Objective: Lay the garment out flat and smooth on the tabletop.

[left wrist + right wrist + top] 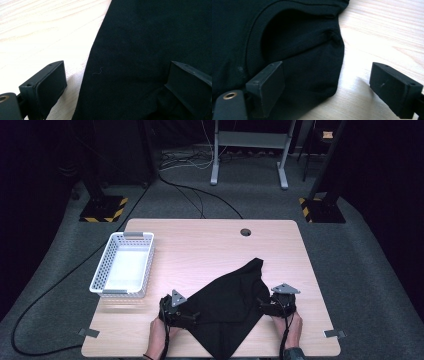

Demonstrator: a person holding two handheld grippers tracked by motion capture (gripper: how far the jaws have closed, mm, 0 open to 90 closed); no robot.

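Observation:
A black T-shirt (230, 302) lies folded flat on the near half of the wooden table (200, 245). My left gripper (192, 315) rests low at the shirt's left edge. In the left gripper view its jaws (117, 80) stand wide apart, the cloth's edge (150, 37) lying between them with neither pad pressing on it. My right gripper (262, 306) sits at the shirt's right edge. Its jaws (329, 86) are open too, straddling a rounded corner of the cloth beside the ribbed collar (257, 37).
A white perforated basket (125, 265) stands on the table's left side, with nothing inside. A round cable hole (245, 232) sits near the far edge. Bare wood (387, 37) lies right of the shirt. Tape marks (332, 334) flag the near corners.

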